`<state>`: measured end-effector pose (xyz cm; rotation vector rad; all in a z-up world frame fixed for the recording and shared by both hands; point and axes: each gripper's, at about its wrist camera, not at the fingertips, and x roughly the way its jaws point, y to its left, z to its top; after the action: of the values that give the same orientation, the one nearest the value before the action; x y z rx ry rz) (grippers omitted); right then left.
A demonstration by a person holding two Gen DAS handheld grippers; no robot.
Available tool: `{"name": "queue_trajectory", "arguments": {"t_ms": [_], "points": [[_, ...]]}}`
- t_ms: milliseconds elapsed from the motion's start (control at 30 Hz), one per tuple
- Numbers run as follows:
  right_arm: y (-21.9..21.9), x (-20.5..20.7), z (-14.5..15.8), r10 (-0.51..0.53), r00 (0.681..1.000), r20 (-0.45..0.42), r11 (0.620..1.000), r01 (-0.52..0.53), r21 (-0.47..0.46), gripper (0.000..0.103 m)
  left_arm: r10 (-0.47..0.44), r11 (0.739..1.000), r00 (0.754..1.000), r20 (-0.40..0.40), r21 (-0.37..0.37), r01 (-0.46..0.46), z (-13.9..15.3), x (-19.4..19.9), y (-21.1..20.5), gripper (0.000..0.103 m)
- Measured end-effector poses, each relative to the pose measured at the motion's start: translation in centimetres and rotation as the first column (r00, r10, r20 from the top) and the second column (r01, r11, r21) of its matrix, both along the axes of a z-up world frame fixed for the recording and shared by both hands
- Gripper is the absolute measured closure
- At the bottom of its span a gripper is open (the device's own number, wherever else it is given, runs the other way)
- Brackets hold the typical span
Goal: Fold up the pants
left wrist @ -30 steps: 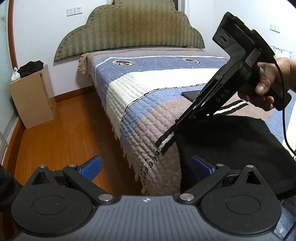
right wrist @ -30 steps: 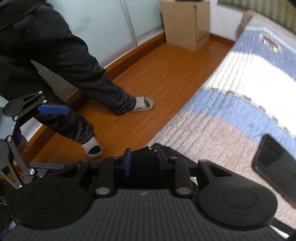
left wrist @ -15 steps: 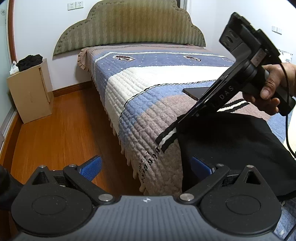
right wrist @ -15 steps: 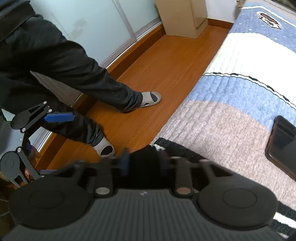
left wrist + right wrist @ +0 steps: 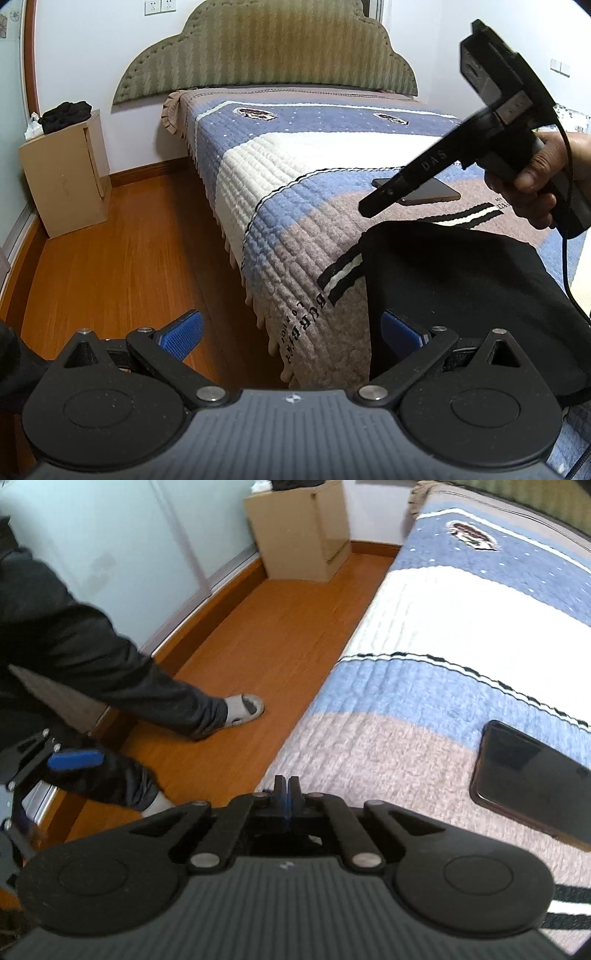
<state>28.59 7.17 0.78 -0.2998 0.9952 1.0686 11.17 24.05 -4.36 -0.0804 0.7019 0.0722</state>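
Black pants (image 5: 461,288) lie on the bed's near corner and hang over its side. My left gripper (image 5: 291,330) is wide open at the bed's side. Its right pad (image 5: 399,328) sits by the pants' hanging edge; I cannot tell if it touches. A hand holds my right gripper (image 5: 369,210) tilted down, a little above the pants' far corner. In the right wrist view, the right gripper (image 5: 284,794) is closing, its blue pads meeting with nothing between them. The pants are hidden in that view.
A dark phone (image 5: 432,192) (image 5: 532,775) lies on the striped quilt (image 5: 295,177) beyond the pants. A cardboard box (image 5: 62,177) stands by the wall on the wooden floor (image 5: 110,266). The person's legs and a slippered foot (image 5: 243,709) stand beside the bed.
The right gripper's fingers, earlier partly apart with black fabric between them, have come together empty. That gripper has rolled and lifted off the pants. The left gripper has stayed put.
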Motion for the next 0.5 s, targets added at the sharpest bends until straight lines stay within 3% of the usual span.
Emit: {"name": "queue_trajectory", "arguments": {"t_ms": [67,100,133,200,233,333,400,433,467,500], "points": [[-0.3,-0.5,0.4,-0.02,0.999,0.038,1.0,0.019,0.013,0.09,0.0,1.0,1.0,0.002,0.003,0.0,0.1,-0.1,0.1,0.0],[-0.3,-1.1,0.7,-0.009,0.997,0.078,1.0,0.009,0.002,0.078,0.004,1.0,1.0,0.0,0.004,-0.004,0.0,-0.1,0.1,0.0],[-0.3,-1.7,0.9,-0.001,0.995,0.099,1.0,0.001,0.0,0.048,0.009,1.0,1.0,-0.004,0.003,-0.009,0.0,-0.1,0.1,0.0],[-0.2,-2.7,1.2,-0.001,0.989,0.148,1.0,0.005,-0.025,0.018,0.015,1.0,1.0,-0.009,-0.001,-0.015,0.0,-0.1,0.1,0.0],[0.0,-3.0,1.4,-0.005,0.984,0.176,0.999,0.013,-0.045,0.009,0.015,1.0,1.0,-0.008,-0.004,-0.015,0.0,-0.2,0.1,0.0],[-0.2,-2.5,2.3,-0.085,0.973,0.217,0.993,0.099,-0.057,0.002,-0.005,1.0,1.0,0.004,-0.014,0.005,0.3,-0.7,0.1,0.0],[-1.6,-1.5,3.3,-0.097,0.986,0.139,0.995,0.092,0.038,0.003,-0.014,1.0,1.0,0.0,-0.017,0.014,0.2,-0.8,0.0,0.0],[-2.1,-1.3,3.5,-0.054,0.992,0.114,0.996,0.046,0.073,0.011,-0.011,1.0,1.0,-0.001,-0.014,0.011,0.1,-0.8,-0.1,0.0],[-2.1,-1.6,3.6,-0.007,0.991,0.131,0.998,-0.001,0.06,0.016,-0.009,1.0,1.0,-0.003,-0.013,0.009,0.0,-0.7,-0.1,0.0],[-1.8,-2.0,3.4,0.046,0.986,0.163,0.999,-0.048,0.011,0.028,-0.007,1.0,1.0,-0.006,-0.015,0.007,-0.1,-0.7,-0.1,0.0]]}}
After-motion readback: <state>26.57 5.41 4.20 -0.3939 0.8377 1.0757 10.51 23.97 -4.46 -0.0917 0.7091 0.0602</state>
